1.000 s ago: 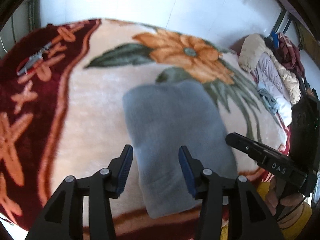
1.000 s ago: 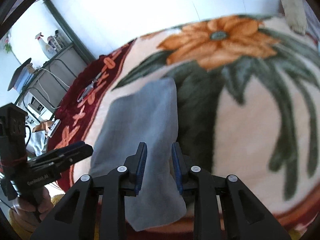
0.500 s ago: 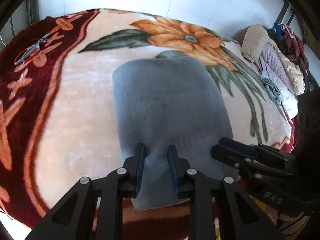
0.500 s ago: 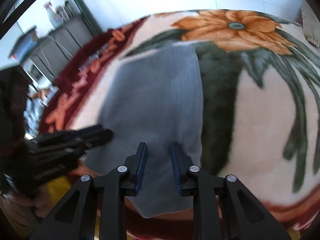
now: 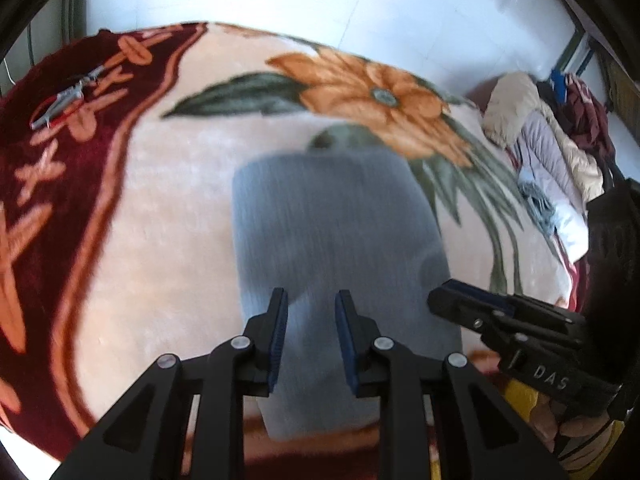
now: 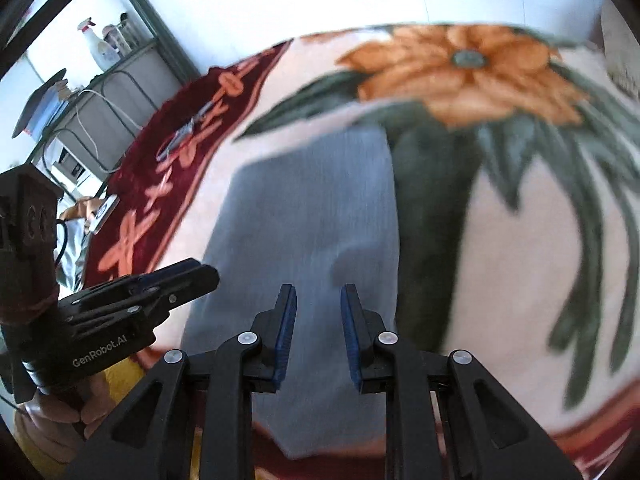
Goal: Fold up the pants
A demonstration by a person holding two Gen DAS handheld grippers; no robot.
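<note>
The grey pants (image 5: 332, 232) lie folded into a long rectangle on the flowered blanket (image 5: 168, 208); they also show in the right wrist view (image 6: 304, 224). My left gripper (image 5: 311, 312) hovers above the near end of the pants, jaws a small gap apart with nothing between them. My right gripper (image 6: 318, 304) hovers above the same near end, jaws also slightly apart and empty. Each gripper shows from the side in the other's view, the right one (image 5: 472, 300) and the left one (image 6: 188, 276). Both views are blurred by motion.
Pliers (image 5: 64, 98) lie on the blanket's dark red border at far left. A pile of jackets and clothes (image 5: 548, 140) sits at the right. A metal shelf with bottles (image 6: 100, 52) stands beyond the blanket. The near blanket edge runs just under the grippers.
Both grippers have lifted back from the pants. The left one closed from wide open to a narrow gap half a second ago and has reopened slightly. The pants stay flat.
</note>
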